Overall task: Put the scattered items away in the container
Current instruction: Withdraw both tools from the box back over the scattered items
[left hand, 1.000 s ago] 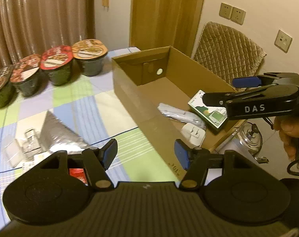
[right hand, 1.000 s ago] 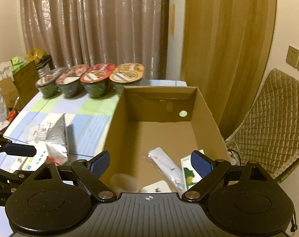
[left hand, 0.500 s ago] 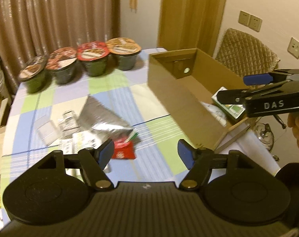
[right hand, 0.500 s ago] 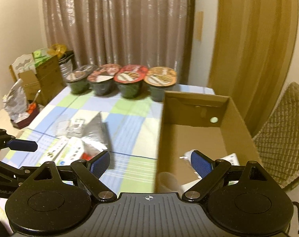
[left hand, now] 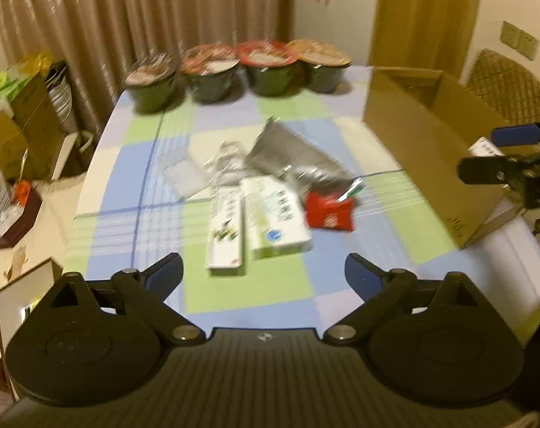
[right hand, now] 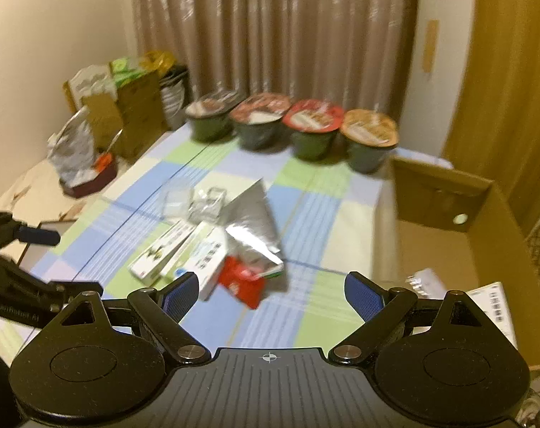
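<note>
The counter (left hand: 155,185) wears a checked cloth in blue, green and cream. Along its far edge four sealed bowls (left hand: 241,67) stand in a row before brown curtains (left hand: 155,10). Mid-counter lies a loose heap: a silver pouch (left hand: 294,157), two white cartons (left hand: 259,214) side by side, a red packet (left hand: 328,212) touching the pouch, and clear wrappers (left hand: 198,167), blurred. The cardboard box (right hand: 444,192) sits open at the counter's right edge, holding a white carton (right hand: 492,306) and another pale item I cannot make out. A quilted chair (left hand: 508,85) stands behind the box; bags and boxes (right hand: 127,107) crowd the floor to the left. The left gripper (left hand: 262,271) hangs above the near edge, fingers spread and holding nothing. The right gripper (right hand: 270,290) hovers near the red packet, fingers likewise spread, empty.
</note>
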A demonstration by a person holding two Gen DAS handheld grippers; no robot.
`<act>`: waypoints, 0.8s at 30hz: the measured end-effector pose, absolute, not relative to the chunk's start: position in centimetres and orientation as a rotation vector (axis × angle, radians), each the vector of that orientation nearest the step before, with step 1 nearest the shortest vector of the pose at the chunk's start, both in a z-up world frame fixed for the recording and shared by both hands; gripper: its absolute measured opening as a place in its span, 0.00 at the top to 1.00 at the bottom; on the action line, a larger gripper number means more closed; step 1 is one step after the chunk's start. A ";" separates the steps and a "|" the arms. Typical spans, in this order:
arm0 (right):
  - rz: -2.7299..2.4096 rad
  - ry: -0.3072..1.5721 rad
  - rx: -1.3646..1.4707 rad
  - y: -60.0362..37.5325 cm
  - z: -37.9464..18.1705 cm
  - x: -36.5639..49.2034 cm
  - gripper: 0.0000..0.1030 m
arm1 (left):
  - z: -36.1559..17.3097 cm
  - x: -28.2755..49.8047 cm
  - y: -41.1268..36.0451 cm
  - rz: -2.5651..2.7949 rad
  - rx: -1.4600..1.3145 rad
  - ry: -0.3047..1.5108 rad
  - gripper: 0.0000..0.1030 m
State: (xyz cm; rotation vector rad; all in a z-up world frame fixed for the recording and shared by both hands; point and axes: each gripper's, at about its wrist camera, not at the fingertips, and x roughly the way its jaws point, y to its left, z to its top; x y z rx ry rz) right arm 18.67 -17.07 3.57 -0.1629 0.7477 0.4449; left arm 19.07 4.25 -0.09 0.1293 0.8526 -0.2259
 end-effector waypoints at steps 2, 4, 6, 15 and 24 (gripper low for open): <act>0.461 0.767 -0.178 -16.2 2.4 19.0 0.09 | -1.0 19.5 5.1 -0.209 0.124 0.868 0.05; 0.471 0.786 -0.187 -15.5 1.2 19.4 0.09 | -2.0 19.9 5.8 -0.198 0.116 0.885 0.05; 0.477 0.805 -0.194 -14.9 -0.2 20.0 0.09 | -2.9 20.6 6.3 -0.190 0.113 0.894 0.05; 0.459 0.853 -0.171 -14.5 -5.5 23.2 0.09 | -6.5 25.0 6.1 -0.181 0.091 0.892 0.05; 0.398 0.866 -0.038 -13.7 -8.6 25.6 0.16 | -9.7 28.6 6.1 -0.152 0.071 0.873 0.14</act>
